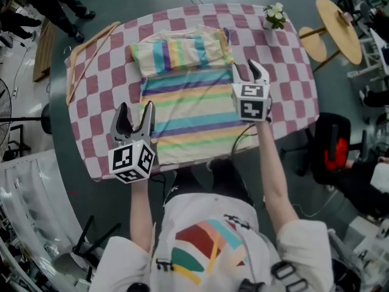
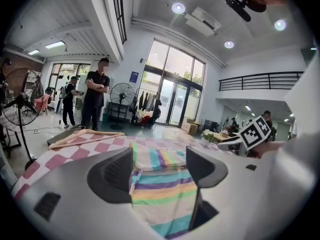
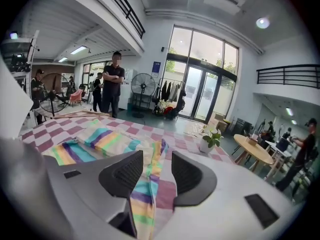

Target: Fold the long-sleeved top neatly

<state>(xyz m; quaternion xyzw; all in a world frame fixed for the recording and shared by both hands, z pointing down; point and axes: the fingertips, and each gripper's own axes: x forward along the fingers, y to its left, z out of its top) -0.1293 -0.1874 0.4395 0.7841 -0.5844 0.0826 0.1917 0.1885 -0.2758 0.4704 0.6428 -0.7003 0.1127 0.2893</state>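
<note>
- Long-sleeved top (image 1: 188,111), soft cloth striped in teal, purple, yellow and cream, lies flat on the middle of a table. The table is covered by a pink-and-white checked tablecloth (image 1: 292,84), and the top's hem reaches the near edge.
- Its sleeves are folded across the chest as a flat band at the far end, their stripes running crosswise to those of the body.
- Left gripper (image 1: 136,106), grey moulded plastic with dark ribbed pads, hangs at the top's left edge. Its jaws stand wide apart and grip nothing; striped cloth shows beyond the gap.
- Right gripper (image 1: 244,66) is at the top's right edge, just below the folded band. Its jaws are apart too, and the cloth's edge passes under them without being pinched.
- Each gripper carries a white cube with black square markers.
- A small potted plant with white flowers (image 1: 275,14) stands at the table's far right corner.
- A long pale wooden frame (image 1: 91,44) lies along the table's left side.
</note>
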